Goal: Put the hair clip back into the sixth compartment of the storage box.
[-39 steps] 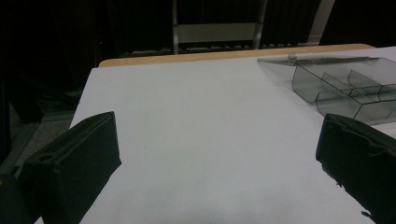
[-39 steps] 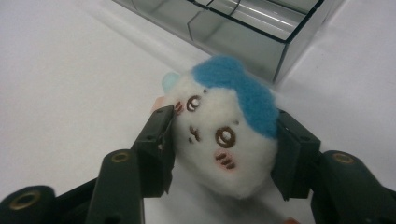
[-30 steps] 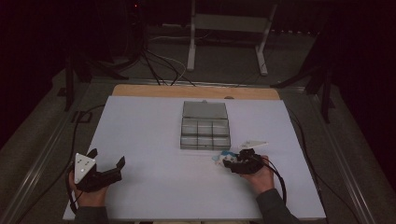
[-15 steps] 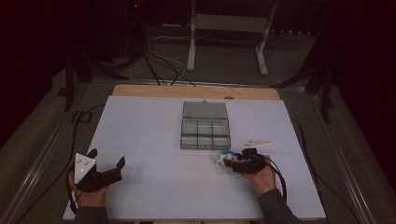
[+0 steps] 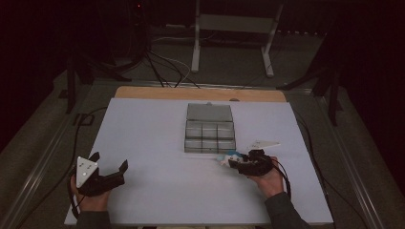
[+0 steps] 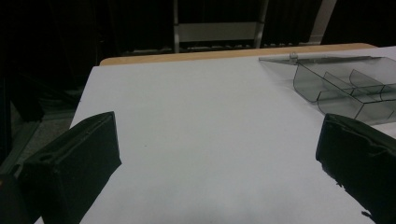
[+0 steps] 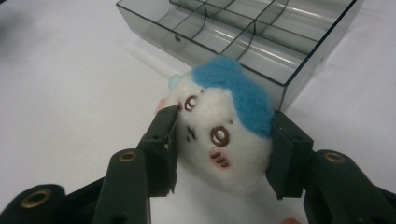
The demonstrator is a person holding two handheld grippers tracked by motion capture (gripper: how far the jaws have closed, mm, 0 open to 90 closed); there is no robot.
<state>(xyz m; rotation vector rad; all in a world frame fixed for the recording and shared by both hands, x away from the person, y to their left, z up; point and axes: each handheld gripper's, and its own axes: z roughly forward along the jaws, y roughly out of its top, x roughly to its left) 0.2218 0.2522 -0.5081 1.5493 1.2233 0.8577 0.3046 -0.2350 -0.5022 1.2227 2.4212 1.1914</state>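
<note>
Compared with a second back, my right tool (image 5: 234, 161) has shifted slightly, plush toy (image 7: 224, 130) already pinched between both jaws. It sits on the white bench (image 5: 157, 138) just in front of the clear compartment box (image 5: 209, 129). My left tool (image 5: 107, 172) hasn't moved, jaws wide, nothing in them. No readable writing; just the toy's stitched face.

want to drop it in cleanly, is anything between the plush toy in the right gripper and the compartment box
Nothing visible does. The right gripper is shut on the small white plush toy with a blue fuzzy top, just in front of the clear grey plastic compartment box. Its lid lies open and the near compartments look empty; only the near wall must be cleared.
</note>
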